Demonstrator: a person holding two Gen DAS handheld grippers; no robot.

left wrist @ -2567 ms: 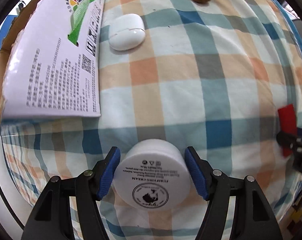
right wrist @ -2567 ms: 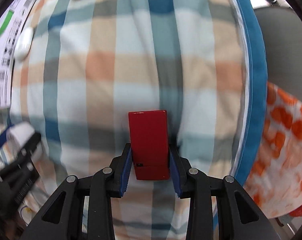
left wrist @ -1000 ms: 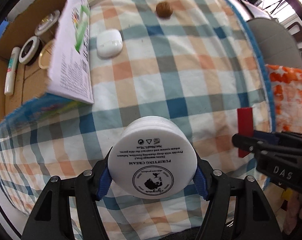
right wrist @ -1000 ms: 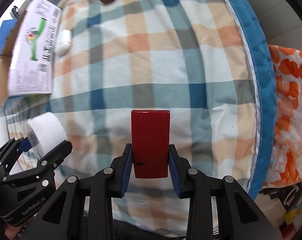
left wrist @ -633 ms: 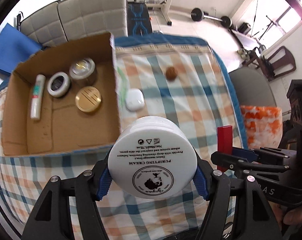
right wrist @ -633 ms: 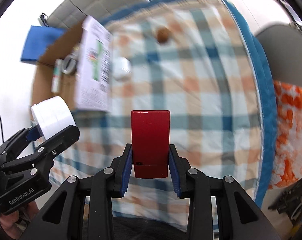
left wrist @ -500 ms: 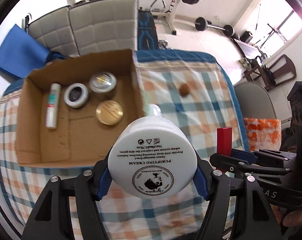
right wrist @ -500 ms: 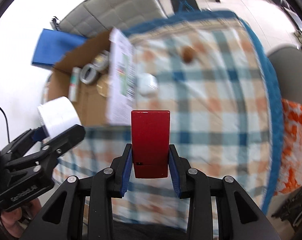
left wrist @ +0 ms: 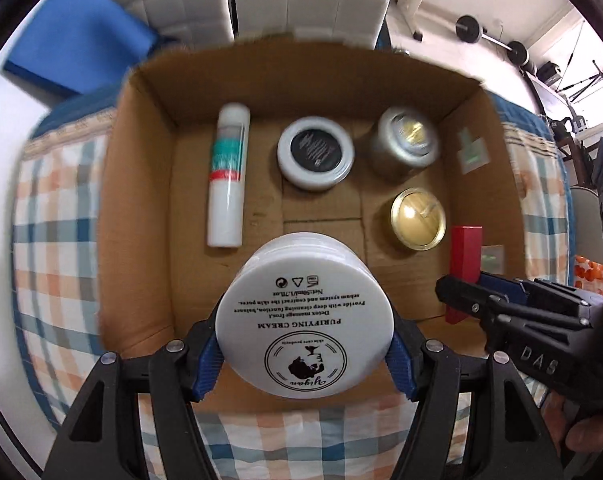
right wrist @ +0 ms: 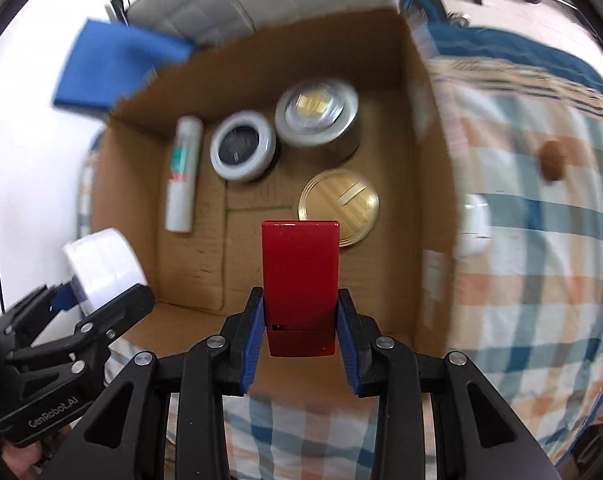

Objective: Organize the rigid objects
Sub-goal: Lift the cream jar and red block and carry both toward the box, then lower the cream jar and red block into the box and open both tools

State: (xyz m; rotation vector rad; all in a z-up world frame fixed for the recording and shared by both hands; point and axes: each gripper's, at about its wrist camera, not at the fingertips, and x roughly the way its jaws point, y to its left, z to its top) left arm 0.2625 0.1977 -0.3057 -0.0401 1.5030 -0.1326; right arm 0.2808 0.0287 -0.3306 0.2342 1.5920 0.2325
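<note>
My left gripper is shut on a white cream jar and holds it above the near part of an open cardboard box. My right gripper is shut on a flat red case, also held over the box near its front right. The red case and right gripper show at the right of the left wrist view. The white jar shows at the left of the right wrist view. Inside the box lie a white tube, a black-lidded tin, a silver tin and a gold tin.
The box sits on a checked cloth. On the cloth to the right of the box lie a white earbud case and a brown round object. A blue mat and grey padded seats lie beyond the box.
Both grippers lifted their objects off the cloth and swung left. They now hang over the open box, whose inside fills both views.
</note>
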